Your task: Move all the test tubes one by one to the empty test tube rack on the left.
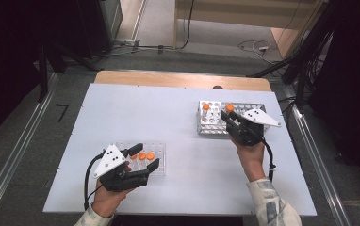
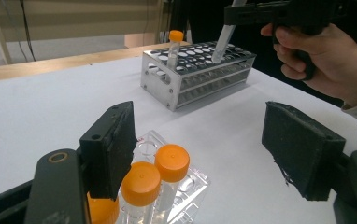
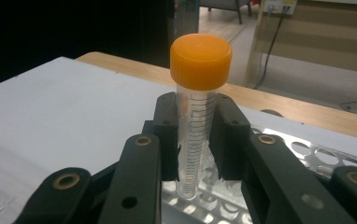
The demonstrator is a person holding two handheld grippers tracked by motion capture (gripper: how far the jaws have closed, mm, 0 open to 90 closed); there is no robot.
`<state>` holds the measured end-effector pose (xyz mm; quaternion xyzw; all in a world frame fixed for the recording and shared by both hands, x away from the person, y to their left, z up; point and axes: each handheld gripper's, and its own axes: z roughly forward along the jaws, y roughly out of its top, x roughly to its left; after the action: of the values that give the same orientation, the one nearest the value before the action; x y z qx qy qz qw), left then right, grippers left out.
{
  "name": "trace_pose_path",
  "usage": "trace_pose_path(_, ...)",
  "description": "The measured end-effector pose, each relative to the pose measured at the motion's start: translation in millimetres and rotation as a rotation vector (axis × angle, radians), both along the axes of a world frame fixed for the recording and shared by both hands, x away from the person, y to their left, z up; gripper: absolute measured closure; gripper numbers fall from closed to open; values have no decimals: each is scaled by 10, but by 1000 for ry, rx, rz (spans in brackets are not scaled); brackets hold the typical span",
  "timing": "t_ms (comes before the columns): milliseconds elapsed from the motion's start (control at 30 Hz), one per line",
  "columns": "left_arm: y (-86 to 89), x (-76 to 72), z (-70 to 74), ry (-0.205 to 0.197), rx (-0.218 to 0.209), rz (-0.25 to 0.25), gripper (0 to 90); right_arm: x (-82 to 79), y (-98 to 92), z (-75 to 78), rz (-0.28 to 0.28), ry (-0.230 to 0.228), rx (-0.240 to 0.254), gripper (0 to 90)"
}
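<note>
**So: tube going into the metal rack**

Right gripper is clamping an orange-capped tube just below the cap, jaws narrow on the barrel. It is hanging over the metal rack at the far right, tip tilted above the holes and apparently not yet seated. One capped tube is already standing in the rack's far-left corner.

Doing it well, I'd say: straighten the tube to vertical first, line the tip over one hole, lower until the rack is bearing it, then release. Tilted entry is risking a snag on the upper plate.

Left gripper is sitting with jaws wide, holding nothing, straddling the clear rack at near left, three orange-capped tubes waiting there.

Surface: white tabletop, wooden edge showing at the far side. Room: grey floor, cables trailing beyond, dark gear on both sides.
</note>
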<state>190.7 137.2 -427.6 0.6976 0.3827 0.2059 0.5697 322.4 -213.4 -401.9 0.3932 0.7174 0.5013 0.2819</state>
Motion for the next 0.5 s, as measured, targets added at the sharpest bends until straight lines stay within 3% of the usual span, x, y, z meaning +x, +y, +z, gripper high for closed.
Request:
trace_pose_path(200,-24,-13,1,-8,2,-9,254,-227,20,-48,78,24,-1,717)
trace_pose_path(500,-67,-33,0,-15,11,-22,259,-585,156,-261,195,80,-26,716)
